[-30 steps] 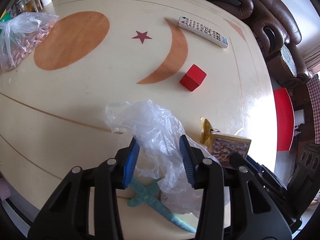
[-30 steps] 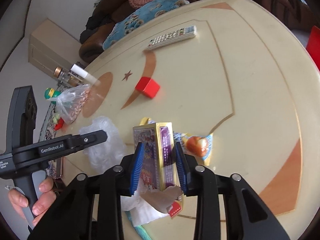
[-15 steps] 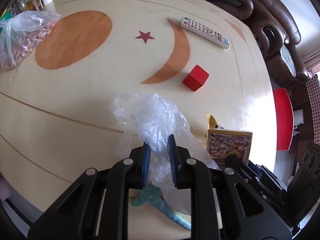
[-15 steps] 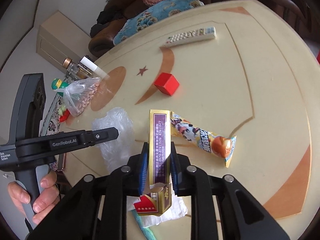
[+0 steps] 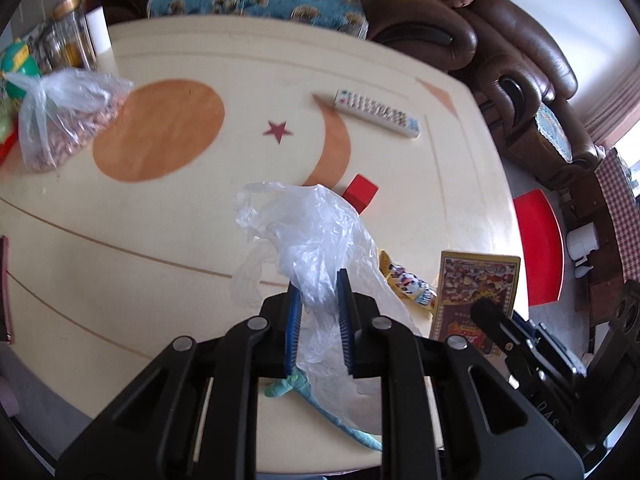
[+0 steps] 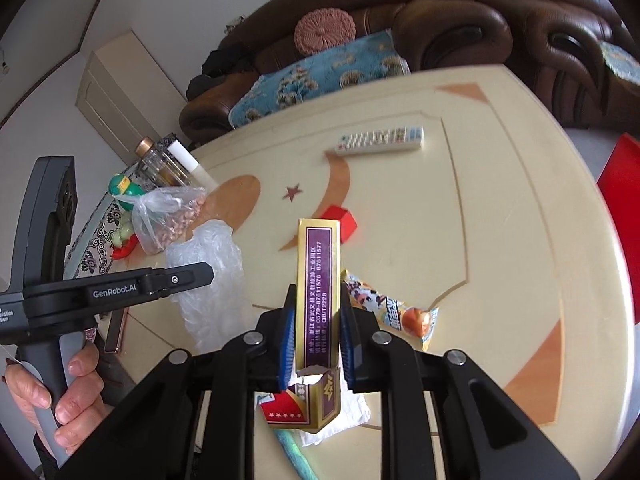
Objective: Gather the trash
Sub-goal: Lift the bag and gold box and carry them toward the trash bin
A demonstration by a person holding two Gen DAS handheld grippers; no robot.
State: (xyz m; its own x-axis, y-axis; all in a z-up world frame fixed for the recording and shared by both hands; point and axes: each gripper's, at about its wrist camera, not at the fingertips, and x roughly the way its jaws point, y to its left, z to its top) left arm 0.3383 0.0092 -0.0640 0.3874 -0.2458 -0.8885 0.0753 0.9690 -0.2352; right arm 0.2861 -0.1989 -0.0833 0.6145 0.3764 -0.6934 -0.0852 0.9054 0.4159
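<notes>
My left gripper (image 5: 318, 286) is shut on a clear plastic bag (image 5: 316, 236) and holds it lifted above the cream table (image 5: 160, 240). The bag also shows in the right wrist view (image 6: 208, 276), beside the left gripper's body (image 6: 116, 290). My right gripper (image 6: 318, 304) is shut on a gold and purple cardboard box (image 6: 318, 280), torn open at its near end and lifted off the table. The box shows at the right of the left wrist view (image 5: 476, 292). A snack wrapper (image 6: 392, 312) lies on the table just right of the box. A white tissue (image 6: 340, 416) and a teal strip (image 5: 320, 404) lie under the grippers.
A red cube (image 5: 360, 192) and a white remote (image 5: 376, 114) lie farther back. A bag of nuts (image 5: 64, 128), a glass jar (image 5: 68, 36) and a green toy (image 5: 18, 62) sit at the far left. Brown sofas (image 6: 440, 28) ring the table. A red stool (image 5: 538, 260) stands right.
The left gripper has closed on the plastic bag and lifted it. The right gripper has raised the box and turned it edge-on, uncovering the snack wrapper.
</notes>
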